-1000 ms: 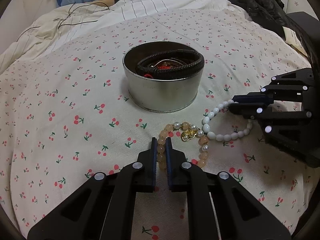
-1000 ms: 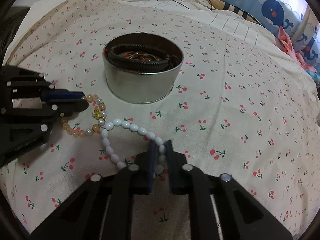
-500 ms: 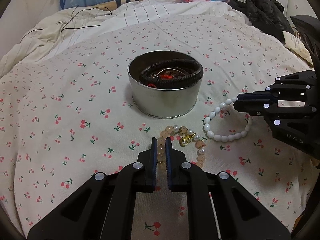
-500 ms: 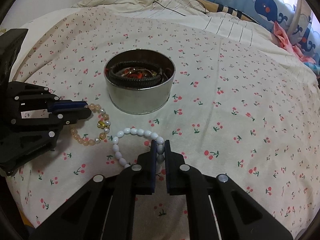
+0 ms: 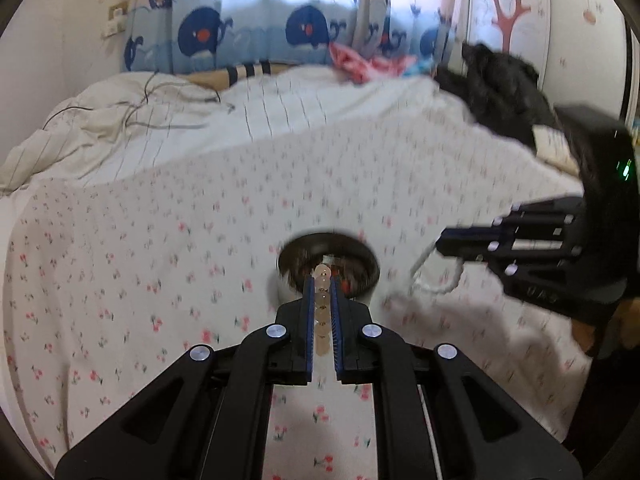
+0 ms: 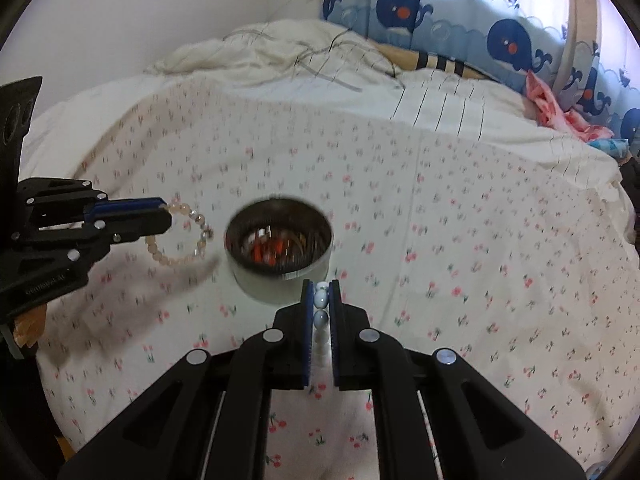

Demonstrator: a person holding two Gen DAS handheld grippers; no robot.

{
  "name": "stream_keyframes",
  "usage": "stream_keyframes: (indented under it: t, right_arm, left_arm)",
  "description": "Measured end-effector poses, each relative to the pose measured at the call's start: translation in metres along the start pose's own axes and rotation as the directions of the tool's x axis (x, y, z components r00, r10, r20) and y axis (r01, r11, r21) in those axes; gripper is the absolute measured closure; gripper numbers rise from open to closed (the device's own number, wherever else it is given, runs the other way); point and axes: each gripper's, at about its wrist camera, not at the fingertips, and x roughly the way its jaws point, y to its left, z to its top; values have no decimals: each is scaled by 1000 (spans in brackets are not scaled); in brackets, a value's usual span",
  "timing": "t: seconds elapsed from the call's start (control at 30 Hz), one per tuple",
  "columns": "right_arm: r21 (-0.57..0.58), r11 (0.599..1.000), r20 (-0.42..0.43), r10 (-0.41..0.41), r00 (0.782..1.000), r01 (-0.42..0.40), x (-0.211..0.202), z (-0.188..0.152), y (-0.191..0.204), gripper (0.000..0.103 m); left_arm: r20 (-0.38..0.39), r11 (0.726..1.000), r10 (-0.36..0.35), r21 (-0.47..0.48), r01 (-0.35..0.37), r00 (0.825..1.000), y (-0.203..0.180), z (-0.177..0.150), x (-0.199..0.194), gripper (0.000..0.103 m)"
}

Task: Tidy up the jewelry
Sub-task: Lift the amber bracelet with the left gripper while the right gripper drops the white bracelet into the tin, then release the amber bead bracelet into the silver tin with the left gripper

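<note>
My left gripper [image 5: 321, 280] is shut on the peach bead bracelet [image 5: 322, 308], held high above the bed; from the right wrist view the left gripper [image 6: 162, 216] shows with the bracelet [image 6: 180, 236] hanging as a loop. My right gripper [image 6: 320, 286] is shut on the white bead bracelet [image 6: 320, 308], also lifted; in the left wrist view the right gripper [image 5: 444, 242] shows with the white bracelet [image 5: 434, 276] dangling, blurred. The round metal tin [image 6: 279, 248] holding a dark braided band and red pieces stands on the cherry-print sheet below and between both grippers [image 5: 328, 268].
The cherry-print sheet [image 6: 440, 220] covers the bed. A striped white duvet [image 5: 180, 128] with thin cables lies behind. Black clothing [image 5: 500, 88] and pink cloth [image 5: 360, 66] lie at the far right. Whale-print curtains [image 6: 460, 12] hang at the back.
Both grippers have risen well above the bed, each lifting its bracelet off the sheet. The tin now looks small and far below. The views are blurred by motion.
</note>
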Motion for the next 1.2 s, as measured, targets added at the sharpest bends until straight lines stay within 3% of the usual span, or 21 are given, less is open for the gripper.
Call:
stream_keyframes:
  t: [0.2,0.37,0.43,0.5,0.6,0.63,0.67,0.73,0.97,1.03,1.1,1.17,1.2]
  right_arm:
    - [45,999,41,22,999,-23,0,15,-2,95]
    - [104,994,71,26,997,-33,0,24,-12,95]
    - [118,992,78,25,997,-34,1,27,-15,95]
    - [135,990,83,27,996,-38,3,29,-17,95]
    - [160,985,97,48,994,-64,6,34,-18,95]
    - [167,983,104,56,993,-73,7,35,-18,95]
    - [181,979,111,73,991,-92,9,37,-17,95]
    - [212,968,125,107,986,-132,13,42,-19,95]
    - [359,880,149,276,950,-312,46,48,-19,95]
    - [385,870,111,288,951,-308,60,46,-19,95]
    - [375,902,13,225,974,-213,76,43,-15,93]
    - [360,925,-13,139,990,-124,77,38,-15,62]
    - [351,930,-6,117,993,-107,74,37,-15,58]
  left_arm:
    - [47,996,-64,-62,67,997,2,18,9,96]
    - [64,972,-169,-154,177,984,4,24,35,96]
    - [59,964,-181,-188,189,982,4,25,49,96]
    - [25,963,-154,-222,155,988,6,24,66,95]
    - [-86,971,-59,-235,37,995,11,16,93,92]
    - [-100,968,-54,-250,27,994,15,15,94,85]
    - [-100,966,-49,-258,22,994,19,13,91,71]
    - [-57,966,-15,-258,0,998,25,14,78,51]
    - [-52,967,74,-240,-85,996,40,10,59,44]
    - [-54,967,96,-230,-106,994,42,8,54,38]
    - [-60,967,114,-222,-124,992,44,8,52,30]
    - [-67,965,138,-217,-150,988,44,4,49,22]
    - [-81,963,150,-215,-164,985,42,1,50,20]
